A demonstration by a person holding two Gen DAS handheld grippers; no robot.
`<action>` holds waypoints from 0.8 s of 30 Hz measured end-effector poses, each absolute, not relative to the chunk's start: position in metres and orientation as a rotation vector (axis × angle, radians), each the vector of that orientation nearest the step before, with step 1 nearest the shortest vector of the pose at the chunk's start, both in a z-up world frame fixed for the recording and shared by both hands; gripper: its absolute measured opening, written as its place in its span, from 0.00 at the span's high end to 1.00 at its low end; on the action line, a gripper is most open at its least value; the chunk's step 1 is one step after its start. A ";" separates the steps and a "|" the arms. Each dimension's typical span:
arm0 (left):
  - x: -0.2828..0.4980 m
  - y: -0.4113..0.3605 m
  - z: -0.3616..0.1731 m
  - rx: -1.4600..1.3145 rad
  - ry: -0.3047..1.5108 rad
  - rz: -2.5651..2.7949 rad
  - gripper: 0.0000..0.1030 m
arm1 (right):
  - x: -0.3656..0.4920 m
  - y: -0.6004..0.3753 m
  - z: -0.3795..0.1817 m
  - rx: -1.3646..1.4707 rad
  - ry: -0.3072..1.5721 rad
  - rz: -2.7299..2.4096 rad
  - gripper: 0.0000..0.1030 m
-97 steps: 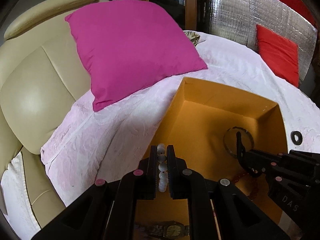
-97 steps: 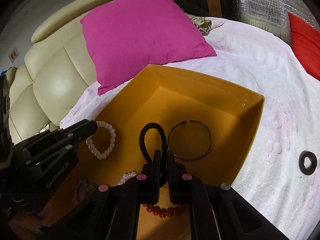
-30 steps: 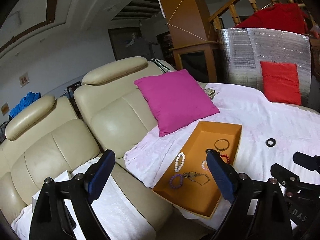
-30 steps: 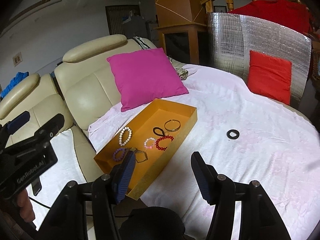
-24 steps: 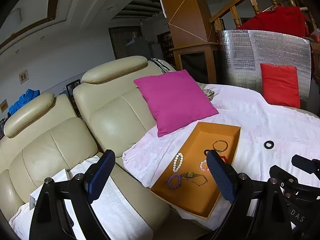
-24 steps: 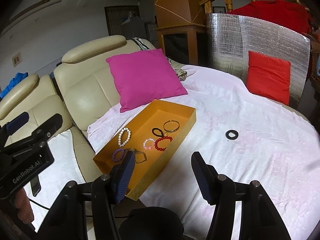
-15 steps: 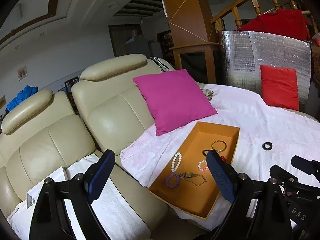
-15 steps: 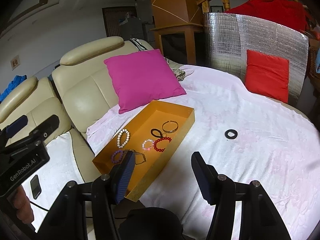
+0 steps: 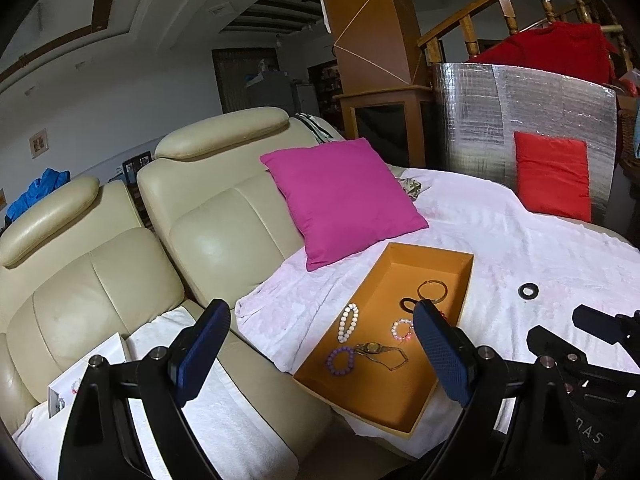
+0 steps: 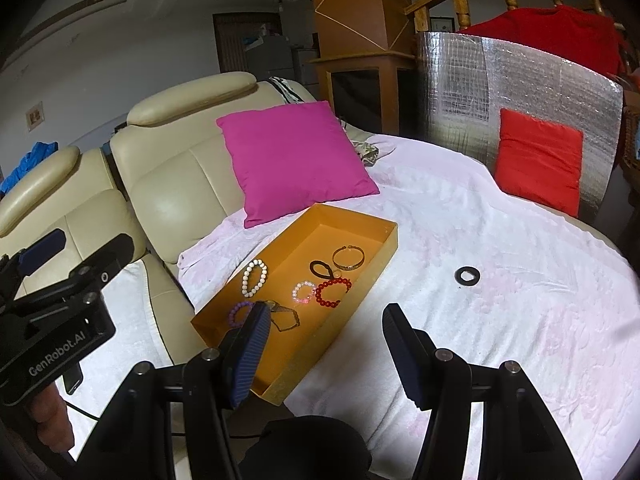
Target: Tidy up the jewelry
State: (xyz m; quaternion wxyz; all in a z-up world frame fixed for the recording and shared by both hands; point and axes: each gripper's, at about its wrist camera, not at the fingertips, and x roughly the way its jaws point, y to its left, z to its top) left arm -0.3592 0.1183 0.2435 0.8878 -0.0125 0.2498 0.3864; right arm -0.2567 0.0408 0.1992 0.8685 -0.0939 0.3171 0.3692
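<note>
An orange tray [image 9: 416, 258] [image 10: 360, 218] lies on a white-covered surface. It holds a white bead bracelet [image 9: 347, 323] [image 10: 255, 278], a purple bead bracelet [image 9: 340, 360] [image 10: 237, 313], a watch [image 9: 376, 348], a pink bracelet [image 10: 303, 291], a red bead bracelet [image 10: 333, 292], a black hair tie [image 10: 321, 269] and a gold bangle [image 9: 432, 291] [image 10: 348, 257]. A black ring [image 9: 528, 290] [image 10: 467, 275] lies on the cloth right of the tray. My left gripper [image 9: 322, 354] and right gripper [image 10: 324, 350] are both open, empty and held well back from the tray.
A magenta cushion [image 9: 340, 200] [image 10: 292, 160] leans behind the tray. A red cushion [image 10: 538, 156] leans on a silver foil panel [image 10: 516, 84] at the back right. Cream leather seats [image 9: 120, 240] stand to the left. The white cloth [image 10: 500, 320] spreads wide to the right.
Both grippers let go of their pieces in the tray, opened wide and pulled far back and up. Over the last second the views drifted slightly; the jewelry has not moved.
</note>
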 end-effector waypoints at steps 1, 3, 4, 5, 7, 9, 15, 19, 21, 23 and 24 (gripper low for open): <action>-0.359 0.118 0.243 -0.024 0.521 0.800 0.10 | -0.257 0.041 0.199 -0.197 0.664 0.772 0.39; -0.360 0.118 0.244 -0.026 0.521 0.797 0.10 | -0.257 0.042 0.200 -0.199 0.665 0.772 0.39; -0.360 0.118 0.244 -0.029 0.520 0.795 0.10 | -0.257 0.042 0.200 -0.199 0.665 0.772 0.39; -0.361 0.119 0.244 -0.032 0.520 0.793 0.10 | -0.257 0.042 0.200 -0.199 0.665 0.772 0.39; -0.362 0.119 0.245 -0.034 0.521 0.791 0.10 | -0.257 0.043 0.200 -0.201 0.667 0.771 0.39; -0.363 0.120 0.245 -0.036 0.521 0.787 0.10 | -0.257 0.043 0.200 -0.201 0.664 0.770 0.39; -0.365 0.122 0.244 -0.044 0.523 0.786 0.10 | -0.258 0.045 0.200 -0.200 0.665 0.773 0.39; -0.365 0.125 0.243 -0.046 0.527 0.789 0.10 | -0.257 0.048 0.200 -0.200 0.672 0.772 0.39; -0.365 0.126 0.242 -0.050 0.529 0.789 0.10 | -0.256 0.049 0.200 -0.198 0.676 0.771 0.39; -0.365 0.128 0.241 -0.052 0.531 0.793 0.10 | -0.256 0.051 0.200 -0.199 0.680 0.774 0.39; -0.366 0.129 0.240 -0.053 0.532 0.793 0.10 | -0.257 0.052 0.200 -0.200 0.680 0.774 0.39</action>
